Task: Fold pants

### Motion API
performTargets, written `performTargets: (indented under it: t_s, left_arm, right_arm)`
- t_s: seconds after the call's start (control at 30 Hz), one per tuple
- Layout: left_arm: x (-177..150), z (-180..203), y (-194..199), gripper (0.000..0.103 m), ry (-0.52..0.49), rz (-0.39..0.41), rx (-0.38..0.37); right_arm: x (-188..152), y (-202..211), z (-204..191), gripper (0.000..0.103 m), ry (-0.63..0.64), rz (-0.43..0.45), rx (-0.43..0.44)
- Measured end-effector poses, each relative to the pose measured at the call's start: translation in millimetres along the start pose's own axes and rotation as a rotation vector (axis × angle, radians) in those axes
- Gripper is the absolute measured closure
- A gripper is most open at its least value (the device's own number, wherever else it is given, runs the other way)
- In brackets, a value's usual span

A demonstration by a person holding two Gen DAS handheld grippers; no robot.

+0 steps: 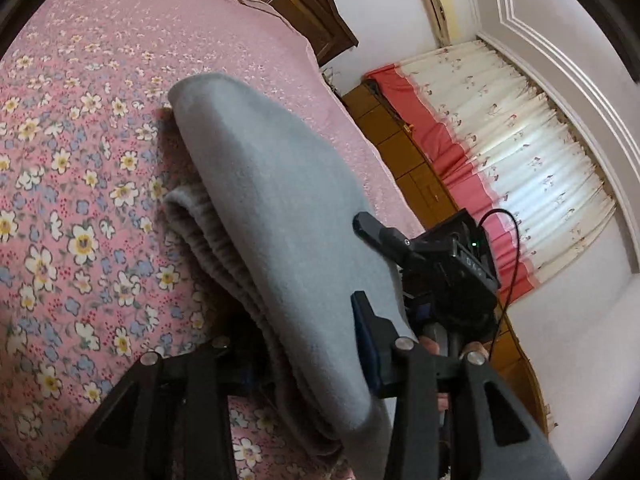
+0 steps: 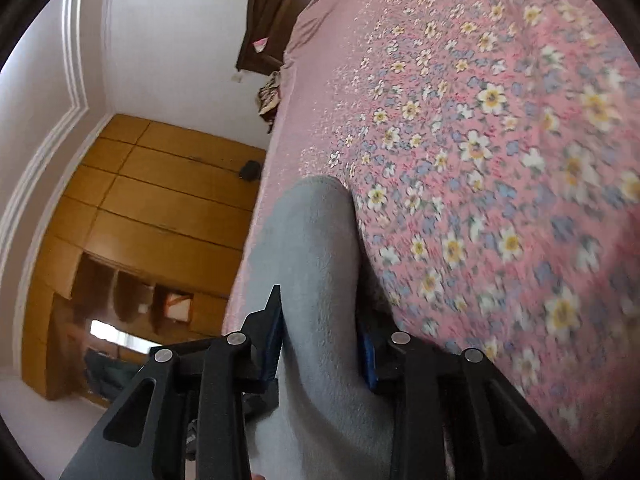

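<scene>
left claw (image 1: 304,364): nearest the left wrist lens; its two black fingers pinch a thick fold of the grey cloth, the blue pad (image 1: 366,344) of the right-hand finger pressed against the fabric, the other finger's tip hidden behind the fold.
pants (image 1: 272,216): grey fleece, doubled over into several layers; the bundle runs from the claw away across the bed, its far rounded end lying on the cover, ribbed layered edges showing on its left side.
bed cover (image 1: 80,184): pink with white, yellow and blue flowers, under and to the left of the pants.
right claw (image 1: 372,226): seen from the left wrist view just right of the pants, with a black cable and a small green light on its body; in its own view (image 2: 320,340) both blue-padded fingers clamp a grey fold between them.
curtain (image 1: 520,160): pale, with a red band, at far right of the left wrist view.
wardrobe (image 2: 160,208): yellow-brown wood, left of the bed in the right wrist view.
pants, right wrist view (image 2: 312,248): rising from the claw to a rounded end near the bed's edge; flowered cover to the right, blurred.
</scene>
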State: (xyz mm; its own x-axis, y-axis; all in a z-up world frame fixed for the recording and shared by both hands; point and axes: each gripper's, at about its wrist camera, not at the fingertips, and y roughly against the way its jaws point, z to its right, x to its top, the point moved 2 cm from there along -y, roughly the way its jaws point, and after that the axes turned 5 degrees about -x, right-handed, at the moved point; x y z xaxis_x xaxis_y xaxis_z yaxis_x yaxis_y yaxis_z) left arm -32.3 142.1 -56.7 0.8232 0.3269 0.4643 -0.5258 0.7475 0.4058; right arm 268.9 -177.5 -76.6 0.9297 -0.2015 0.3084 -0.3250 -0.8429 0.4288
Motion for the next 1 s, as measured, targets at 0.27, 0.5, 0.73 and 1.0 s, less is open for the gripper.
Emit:
performTargets:
  t_s: [0.27, 0.5, 0.73, 1.0]
  left_arm:
    - [-7.0, 28.3, -13.1, 0.056, -0.027, 0.0, 0.092]
    - [-30.4, 54.2, -11.4, 0.037, -0.02, -0.067, 0.199]
    - [0.4, 66.3, -38.9, 0.052, -0.101, -0.115, 0.272]
    - [-9.5, 50.6, -17.7, 0.055, -0.087, -0.101, 0.261]
  right_arm:
    - [-40.9, 46.2, -2.4, 0.06, -0.001, 0.001, -0.038]
    - [-50.8, 35.1, -6.4, 0.073, -0.013, -0.043, -0.114]
    - [-86.8, 46.9, -12.5, 0.082, -0.16, 0.024, -0.115]
    - [-95.1, 60.1, -4.7, 0.074, -0.227, 0.053, -0.063]
